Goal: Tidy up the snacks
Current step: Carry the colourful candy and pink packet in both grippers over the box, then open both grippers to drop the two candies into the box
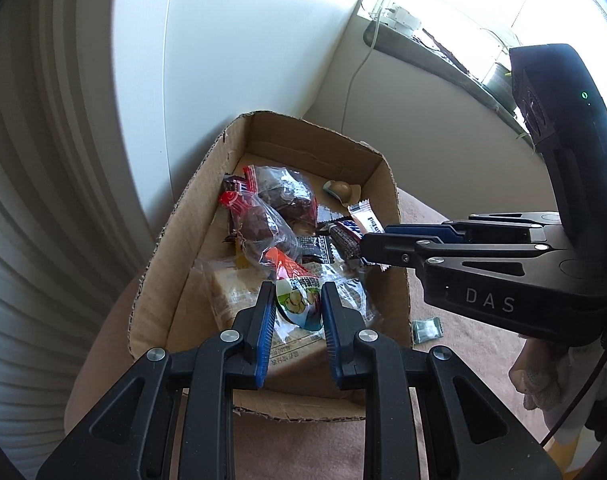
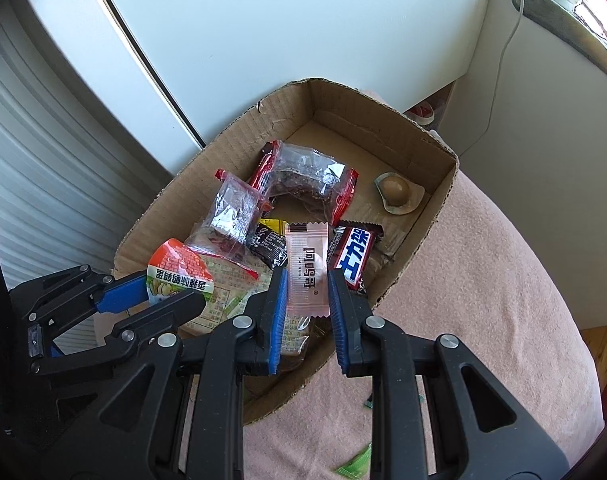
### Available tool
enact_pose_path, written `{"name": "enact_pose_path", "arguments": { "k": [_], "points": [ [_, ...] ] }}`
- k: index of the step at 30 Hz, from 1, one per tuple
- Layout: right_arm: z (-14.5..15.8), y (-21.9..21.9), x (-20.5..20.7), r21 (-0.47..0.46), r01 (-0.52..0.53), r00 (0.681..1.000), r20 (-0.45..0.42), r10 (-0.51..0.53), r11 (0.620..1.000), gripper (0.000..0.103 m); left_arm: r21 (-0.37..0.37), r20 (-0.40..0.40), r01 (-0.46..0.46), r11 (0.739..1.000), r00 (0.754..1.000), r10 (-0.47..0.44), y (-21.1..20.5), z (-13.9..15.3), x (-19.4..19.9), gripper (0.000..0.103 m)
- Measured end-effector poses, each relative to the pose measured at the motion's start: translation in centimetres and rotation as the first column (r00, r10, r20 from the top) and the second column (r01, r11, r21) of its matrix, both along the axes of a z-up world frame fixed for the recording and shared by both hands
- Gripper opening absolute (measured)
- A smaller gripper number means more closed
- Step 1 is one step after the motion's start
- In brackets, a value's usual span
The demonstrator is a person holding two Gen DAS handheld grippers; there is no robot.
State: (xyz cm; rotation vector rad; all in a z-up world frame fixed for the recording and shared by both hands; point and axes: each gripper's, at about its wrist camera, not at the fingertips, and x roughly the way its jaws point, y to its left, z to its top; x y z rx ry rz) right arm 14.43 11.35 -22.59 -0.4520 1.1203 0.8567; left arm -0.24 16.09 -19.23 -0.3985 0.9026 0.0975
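An open cardboard box (image 1: 395, 216) (image 2: 443, 152) on a pink cloth holds several snacks. My left gripper (image 1: 297, 294) is over the box's near end, its fingers on both sides of an orange-and-green egg snack packet (image 1: 297, 300) (image 2: 181, 270) held above the pile. My right gripper (image 2: 307, 280) (image 1: 373, 250) is over the box's right side, its fingers on both sides of a pale pink candy wrapper (image 2: 307, 268) (image 1: 363, 216). A dark chocolate bar with blue lettering (image 2: 355, 252) lies beside it. Clear red-edged date packets (image 2: 307, 184) (image 1: 263, 224) lie further in.
A wrapped brown egg (image 2: 397, 192) (image 1: 339, 190) lies in the box's far corner. A small green packet (image 1: 425, 330) lies on the pink cloth (image 2: 503, 280) right of the box. White wall, a radiator at left and a windowsill with a cable stand behind.
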Motion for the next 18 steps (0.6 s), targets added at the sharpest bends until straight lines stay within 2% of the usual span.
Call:
{"name": "enact_pose_path", "arguments": {
  "k": [5, 6, 8, 11, 13, 15, 18],
  "points": [
    [-0.3, 0.4, 0.2, -0.003, 0.0, 1.0, -0.001, 0.0, 1.0, 0.021, -0.001, 0.006, 0.004, 1.0, 1.0, -0.004, 0.2, 0.3, 0.2, 0.023],
    [-0.3, 0.4, 0.2, -0.001, 0.001, 1.0, 0.002, -0.001, 1.0, 0.021, 0.003, 0.005, 0.004, 1.0, 1.0, -0.004, 0.1, 0.4, 0.2, 0.025],
    [-0.2, 0.5, 0.3, 0.001, 0.003, 1.0, 0.002, -0.003, 1.0, 0.022, 0.008, 0.009, 0.004, 1.0, 1.0, -0.004, 0.1, 0.4, 0.3, 0.039],
    [0.0, 0.5, 0.3, 0.003, 0.007, 1.0, 0.005, -0.007, 1.0, 0.022, 0.014, 0.009, 0.0, 1.0, 1.0, 0.0, 0.1, 0.4, 0.2, 0.04],
    [0.2, 0.4, 0.3, 0.007, 0.012, 1.0, 0.009, -0.012, 1.0, 0.032, 0.017, 0.004, -0.004, 1.0, 1.0, 0.004, 0.1, 0.4, 0.2, 0.04],
    [0.5, 0.1, 0.3, 0.015, 0.022, 0.999, 0.024, -0.023, 1.0, 0.056, 0.017, 0.002, -0.005, 1.0, 1.0, 0.005, 0.1, 0.4, 0.1, 0.041],
    [1.0, -0.2, 0.2, 0.029, 0.031, 0.999, 0.031, -0.031, 0.999, 0.061, 0.023, 0.002, -0.009, 1.0, 1.0, 0.009, 0.0, 0.5, -0.1, 0.05]
  ]
}}
